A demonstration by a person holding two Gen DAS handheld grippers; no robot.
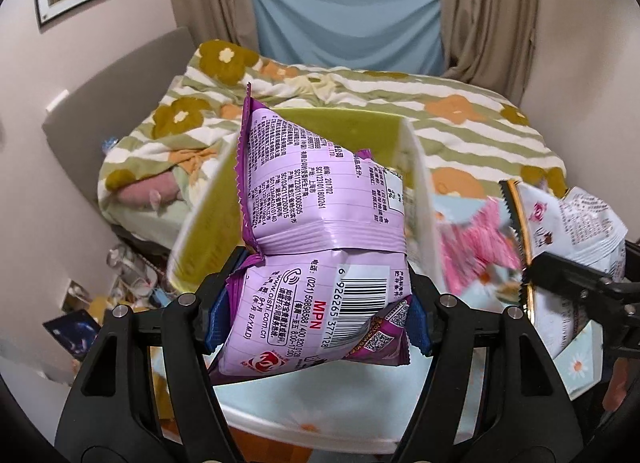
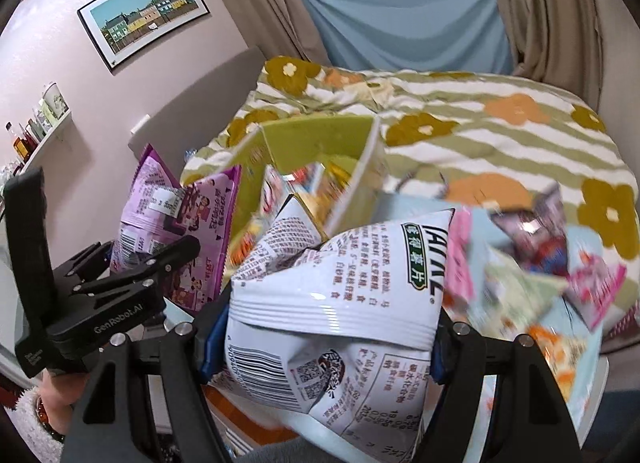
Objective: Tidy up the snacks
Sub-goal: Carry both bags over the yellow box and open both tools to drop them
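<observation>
My left gripper (image 1: 316,303) is shut on a purple snack bag (image 1: 320,223) and holds it in front of a green-lined box (image 1: 200,231). My right gripper (image 2: 320,335) is shut on a white chip bag (image 2: 340,283), below and right of the same box (image 2: 316,135), which holds several snack packs. The purple bag (image 2: 176,219) and the left gripper (image 2: 132,275) show at the left of the right wrist view. The white bag (image 1: 576,223) and the right gripper (image 1: 568,275) show at the right of the left wrist view.
Loose snack packs (image 2: 532,263) lie on a light blue floral table (image 2: 584,383) to the right, with a pink pack (image 1: 476,251) beside the box. A bed with a striped flowered blanket (image 1: 460,119) lies behind. Clutter covers the floor (image 1: 104,299) at the left.
</observation>
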